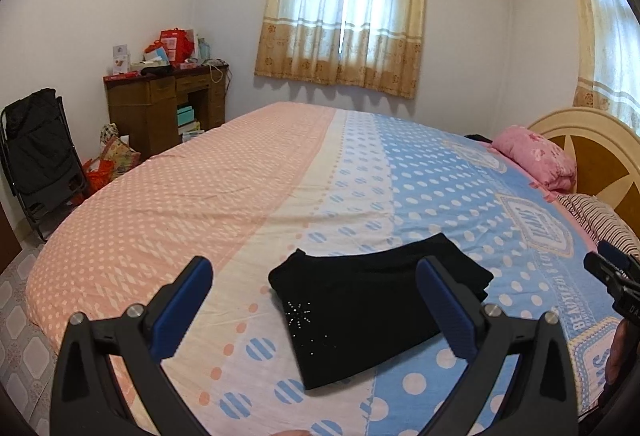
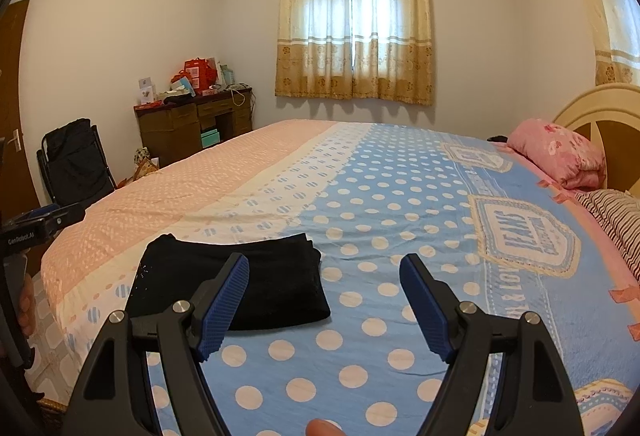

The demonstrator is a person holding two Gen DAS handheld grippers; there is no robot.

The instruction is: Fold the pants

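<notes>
Black pants (image 1: pixel 372 312) lie folded in a compact stack on the bed (image 1: pixel 240 195), between the left claw's (image 1: pixel 314 310) fingers in its view, ahead-left of the right claw (image 2: pixel 324 300). Both claws released, jaws wide, holding nothing, hovering above the bedspread. Spread: pink, cream, blue polka dots; badge print (image 2: pixel 524 232) reads "JEANS". Beyond: pink pillow (image 2: pixel 560 153), headboard (image 1: pixel 600 151), curtained window (image 2: pixel 354 23), cluttered wooden desk (image 1: pixel 164 107), black folding chair (image 1: pixel 38 155). "GenRobot.AI" on the left claw's body in the right view.

Black gripper (image 1: pixel 314 306), blue ribbed pads (image 1: pixel 182 310)
</notes>
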